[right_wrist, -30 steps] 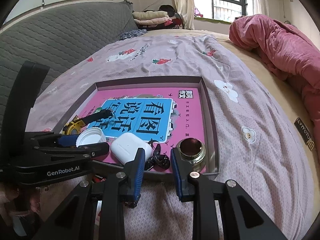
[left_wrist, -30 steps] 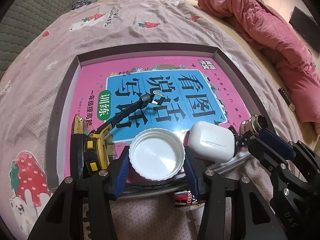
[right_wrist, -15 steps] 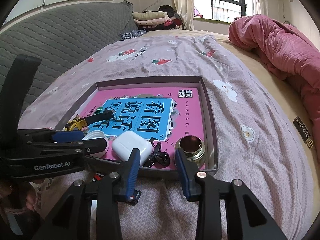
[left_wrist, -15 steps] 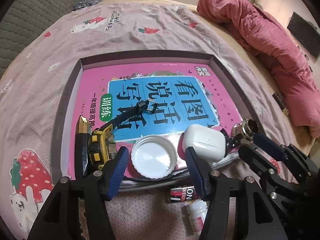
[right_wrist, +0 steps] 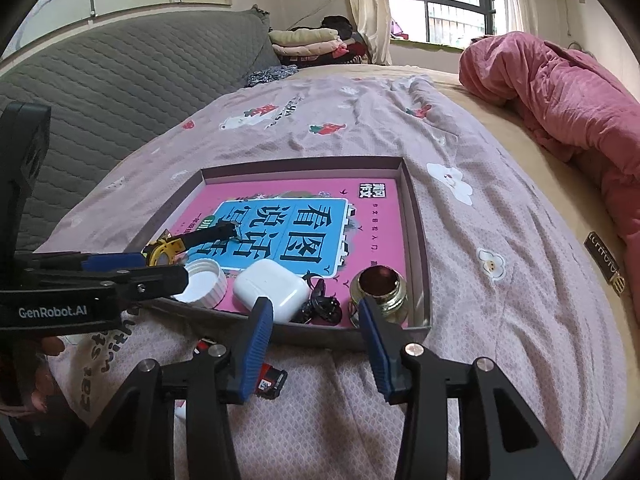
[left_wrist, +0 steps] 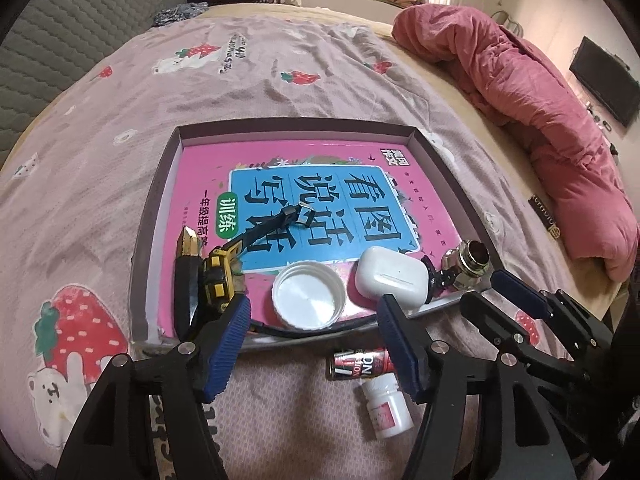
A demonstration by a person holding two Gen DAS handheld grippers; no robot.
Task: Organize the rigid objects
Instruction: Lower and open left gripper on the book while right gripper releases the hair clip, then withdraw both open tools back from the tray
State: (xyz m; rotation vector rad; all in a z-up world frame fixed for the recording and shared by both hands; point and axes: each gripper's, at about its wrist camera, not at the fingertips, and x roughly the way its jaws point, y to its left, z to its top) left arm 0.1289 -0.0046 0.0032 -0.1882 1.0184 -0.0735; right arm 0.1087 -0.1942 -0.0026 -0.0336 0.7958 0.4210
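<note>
White plastic shows between the spread pads of the left tool (left_wrist: 312, 344): the bottle cap (left_wrist: 308, 301) lies free at the tray's (left_wrist: 160, 184) six o'clock edge, jaws just opened and nothing pinched. At five o'clock the right tool (right_wrist: 316, 344) has likewise just been opening, empty, with the brass fitting (right_wrist: 379, 290) resting in the tray's corner beside the earbud case (right_wrist: 272, 288). Both placings look finished; next comes a reach back to the small bottle (left_wrist: 386, 410) and battery (left_wrist: 358, 364) lying on the bed just outside the tray.
</note>
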